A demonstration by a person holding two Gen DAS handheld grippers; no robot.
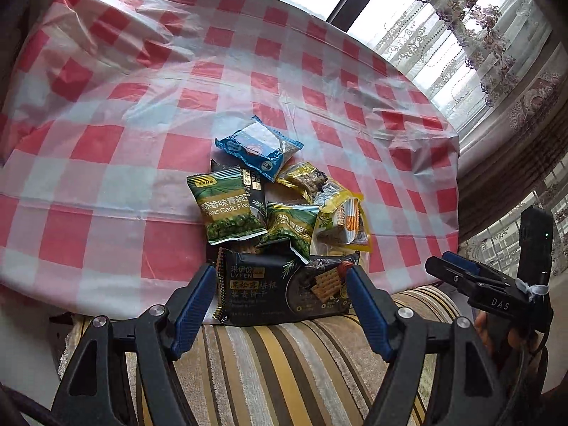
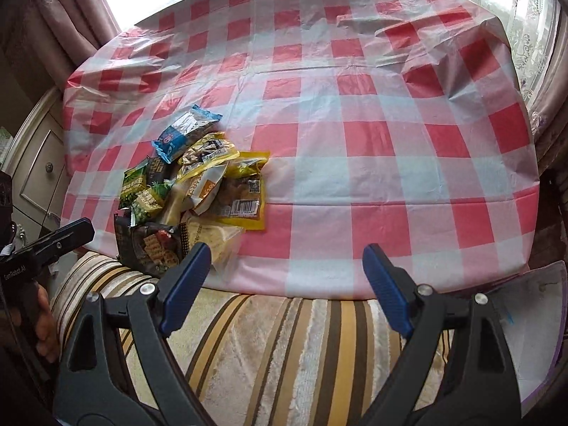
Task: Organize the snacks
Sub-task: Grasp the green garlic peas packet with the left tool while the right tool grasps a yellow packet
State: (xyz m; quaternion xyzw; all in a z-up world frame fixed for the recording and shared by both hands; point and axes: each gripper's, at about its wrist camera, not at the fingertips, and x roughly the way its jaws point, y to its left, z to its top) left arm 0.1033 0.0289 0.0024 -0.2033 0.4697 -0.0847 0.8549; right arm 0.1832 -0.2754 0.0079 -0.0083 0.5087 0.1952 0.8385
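A pile of snack packets lies near the front edge of the checked table (image 1: 106,142). It holds a blue packet (image 1: 259,145), two green pea packets (image 1: 227,209), yellow packets (image 1: 337,209) and a black cracker packet (image 1: 284,287) that overhangs the edge. My left gripper (image 1: 279,271) is open, its blue pads framing the black packet's ends in this view. From the right wrist view, the left gripper (image 2: 81,229) sits just left of the black packet (image 2: 149,248) without touching it. My right gripper (image 2: 284,259) is open and empty, right of the pile (image 2: 213,177).
A striped cushion (image 2: 284,337) sits below the table's front edge. Lace curtains and a window (image 1: 461,35) lie beyond the table. A white cabinet (image 2: 39,163) stands at the left. A white sheet (image 2: 532,319) lies at the lower right. The right gripper (image 1: 440,261) shows at the right.
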